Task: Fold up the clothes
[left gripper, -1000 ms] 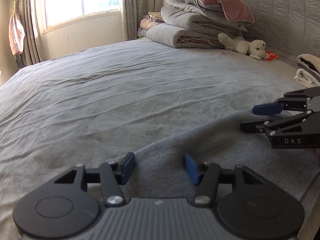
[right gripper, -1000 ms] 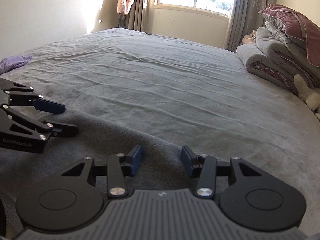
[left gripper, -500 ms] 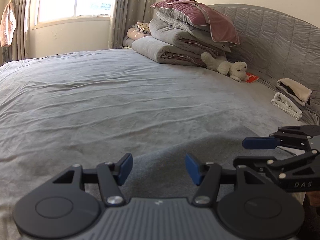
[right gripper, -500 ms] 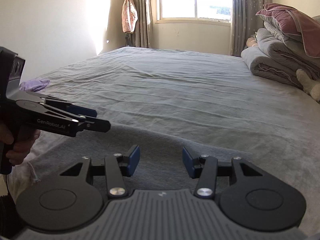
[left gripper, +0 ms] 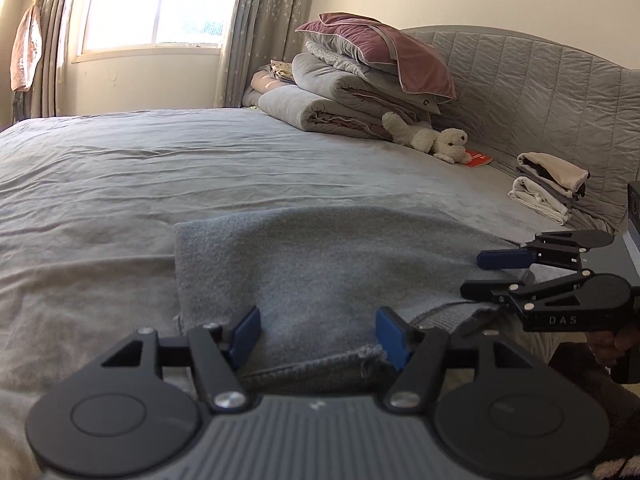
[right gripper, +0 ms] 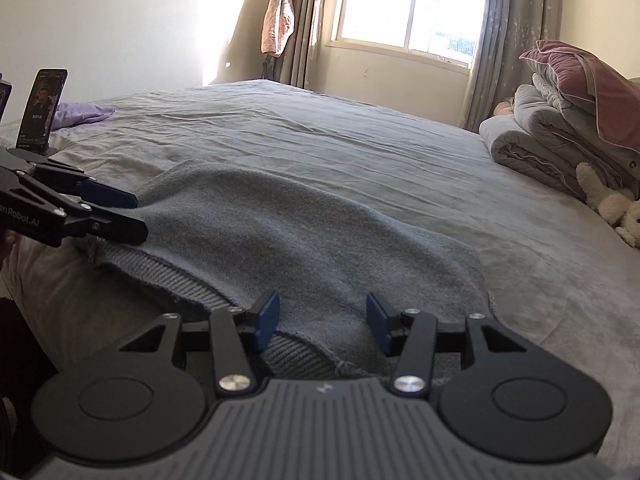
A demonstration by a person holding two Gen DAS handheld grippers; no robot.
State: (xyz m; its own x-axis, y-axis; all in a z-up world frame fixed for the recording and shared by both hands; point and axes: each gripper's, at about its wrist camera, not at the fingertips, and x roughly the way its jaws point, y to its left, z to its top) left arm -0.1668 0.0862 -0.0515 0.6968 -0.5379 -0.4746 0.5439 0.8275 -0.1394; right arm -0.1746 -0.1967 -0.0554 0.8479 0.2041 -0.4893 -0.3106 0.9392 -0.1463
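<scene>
Across the lower middle of both frames, the grey sweater (left gripper: 320, 264) lies on the bed (left gripper: 120, 168), its ribbed hem (right gripper: 180, 284) facing you, so your left gripper (left gripper: 318, 338) and right gripper (right gripper: 322, 322) hang spread and empty over it, placed to pinch that edge.

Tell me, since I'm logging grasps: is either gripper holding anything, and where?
Nothing is held. Both the left gripper and right gripper are open over the grey knit sweater's ribbed hem.

the grey garment (left gripper: 320, 264) is matt fleecy cloth with a ribbed knit hem. the bed sheet (left gripper: 120, 168) is smooth, creased cloth. both gripper bodies look matt black plastic with shiny metal screws.
</scene>
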